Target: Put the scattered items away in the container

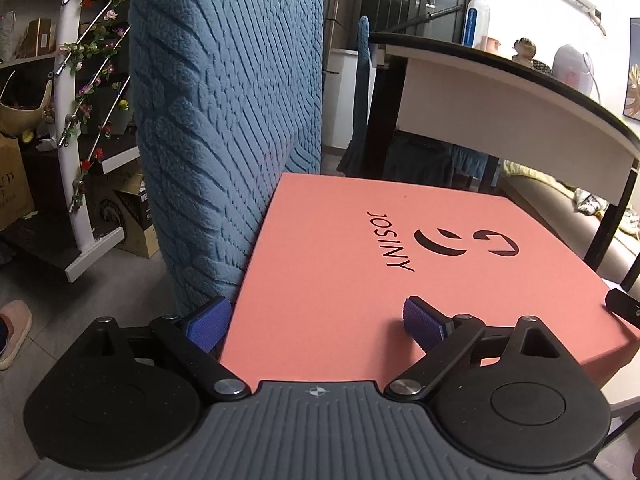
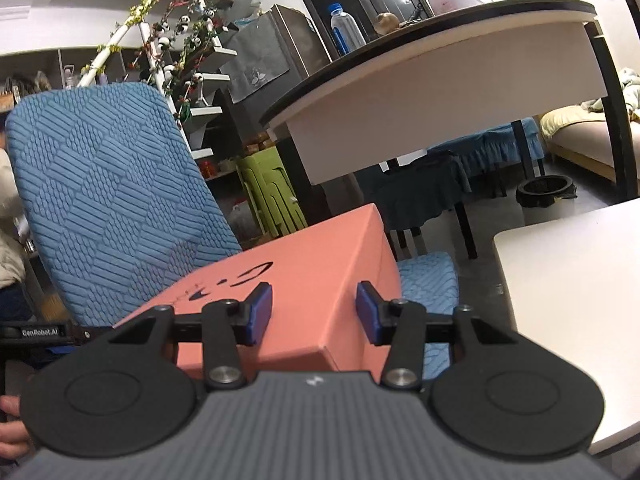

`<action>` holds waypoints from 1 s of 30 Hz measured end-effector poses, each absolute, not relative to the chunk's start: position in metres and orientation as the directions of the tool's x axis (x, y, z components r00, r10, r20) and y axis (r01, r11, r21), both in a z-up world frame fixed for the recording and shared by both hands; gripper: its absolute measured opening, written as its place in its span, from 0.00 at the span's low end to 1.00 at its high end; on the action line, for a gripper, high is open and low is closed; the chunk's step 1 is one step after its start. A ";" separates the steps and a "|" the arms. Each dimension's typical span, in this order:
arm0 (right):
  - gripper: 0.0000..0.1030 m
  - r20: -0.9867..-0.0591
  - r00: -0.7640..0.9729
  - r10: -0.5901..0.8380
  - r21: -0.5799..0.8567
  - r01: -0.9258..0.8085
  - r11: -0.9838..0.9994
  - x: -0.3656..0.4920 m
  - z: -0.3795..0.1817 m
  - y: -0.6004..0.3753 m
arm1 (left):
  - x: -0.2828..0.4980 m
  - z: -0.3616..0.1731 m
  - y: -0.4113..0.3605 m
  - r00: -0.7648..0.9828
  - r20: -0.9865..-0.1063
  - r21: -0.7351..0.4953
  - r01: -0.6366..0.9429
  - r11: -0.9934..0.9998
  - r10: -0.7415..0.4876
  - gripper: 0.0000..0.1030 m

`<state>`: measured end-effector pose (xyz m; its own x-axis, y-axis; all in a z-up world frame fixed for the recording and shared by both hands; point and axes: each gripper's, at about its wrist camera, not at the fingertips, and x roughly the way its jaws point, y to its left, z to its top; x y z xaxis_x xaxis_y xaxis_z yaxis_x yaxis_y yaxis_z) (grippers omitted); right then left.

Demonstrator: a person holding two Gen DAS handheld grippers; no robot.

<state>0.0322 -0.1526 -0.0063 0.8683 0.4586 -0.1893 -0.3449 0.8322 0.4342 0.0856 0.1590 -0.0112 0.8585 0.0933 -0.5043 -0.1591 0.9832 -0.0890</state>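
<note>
A closed pink box (image 1: pixel 360 264) printed with a black JOSINY logo lies on the seat of a blue chair (image 1: pixel 224 120). My left gripper (image 1: pixel 316 324) is open and hovers at the box's near left edge, one blue pad off the side and one over the lid. In the right wrist view the same pink box (image 2: pixel 304 300) shows its near corner, and my right gripper (image 2: pixel 314 312) is open with its pads on either side of that corner edge. Nothing is held. No loose items are visible.
The blue chair's backrest (image 2: pixel 112 188) rises just behind the box. A curved black-topped table (image 2: pixel 440 60) with a water bottle (image 2: pixel 346 30) stands beyond. A white tabletop (image 2: pixel 572 300) is at the right. A flower-wrapped staircase (image 1: pixel 88 80) and cardboard boxes (image 1: pixel 124 212) are left.
</note>
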 end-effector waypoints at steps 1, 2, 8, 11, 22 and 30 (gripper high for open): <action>0.46 -0.194 0.867 0.459 0.439 -0.342 0.831 0.033 -0.008 -0.153 | 0.086 -0.012 0.157 0.857 -0.505 -0.081 -0.161 0.984 0.099 0.92; 0.45 -0.198 0.866 0.460 0.443 -0.339 0.830 0.034 -0.009 -0.154 | 0.086 -0.012 0.156 0.856 -0.507 -0.076 -0.163 0.984 0.103 0.92; 0.43 -0.208 0.856 0.473 0.446 -0.348 0.825 0.036 -0.017 -0.158 | 0.087 -0.018 0.157 0.847 -0.521 -0.077 -0.164 0.983 0.101 0.93; 0.43 -0.195 0.852 0.485 0.458 -0.358 0.814 0.037 -0.020 -0.161 | 0.086 -0.019 0.157 0.850 -0.516 -0.077 -0.166 0.983 0.103 0.93; 0.33 -0.185 0.880 0.438 0.365 -0.352 0.862 0.009 0.006 -0.177 | 0.048 0.006 0.122 0.910 -0.400 -0.034 -0.136 0.990 0.111 0.94; 0.33 -0.178 0.911 0.372 0.293 -0.311 0.904 -0.044 0.026 -0.206 | 0.012 0.020 0.072 0.948 -0.314 -0.042 -0.075 0.996 0.058 0.99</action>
